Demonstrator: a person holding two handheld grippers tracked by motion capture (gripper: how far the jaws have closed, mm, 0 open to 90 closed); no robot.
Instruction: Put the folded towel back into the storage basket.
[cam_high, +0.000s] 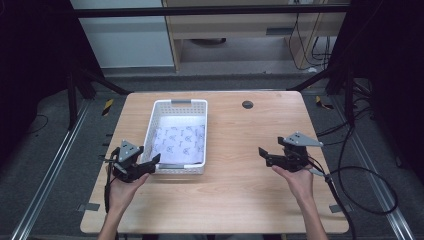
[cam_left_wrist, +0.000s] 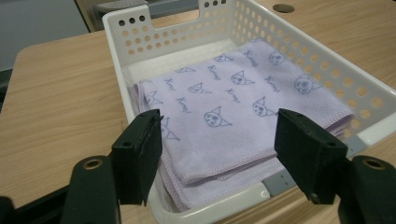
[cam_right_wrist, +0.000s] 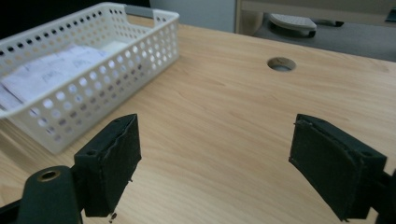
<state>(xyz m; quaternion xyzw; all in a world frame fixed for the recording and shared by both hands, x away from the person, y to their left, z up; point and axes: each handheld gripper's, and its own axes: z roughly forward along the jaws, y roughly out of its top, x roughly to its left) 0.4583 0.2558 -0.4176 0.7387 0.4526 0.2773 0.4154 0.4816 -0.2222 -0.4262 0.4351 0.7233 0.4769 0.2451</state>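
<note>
A white perforated basket (cam_high: 155, 116) is set on the left half of a wooden table (cam_high: 240, 195), with its long sides running away from the person. A folded lilac cloth (cam_high: 180, 145) printed with small cat faces is laid flat inside it, filling the near part of the basket floor, while a bare white strip is left at the far end. In the left gripper view the cloth (cam_left_wrist: 224, 116) is seen stacked in several layers, its stitched edges turned toward the near wall of the basket (cam_left_wrist: 322, 65).

The left gripper (cam_high: 150, 164) is held in the left hand (cam_high: 122, 187) at the basket's near left corner, just beside the rim. Its jaws are spread wide with nothing between them, and the cloth is framed in the gap from above the near wall.

The right gripper (cam_high: 264, 154) is held in the right hand (cam_high: 299, 181) over bare table, well apart from the basket, pointed toward it. Its jaws are likewise spread wide and hold nothing. A round cable hole (cam_high: 247, 104) is seen in the table near its far edge, and it also appears in the right gripper view (cam_right_wrist: 281, 64), beyond the spread jaws.
</note>
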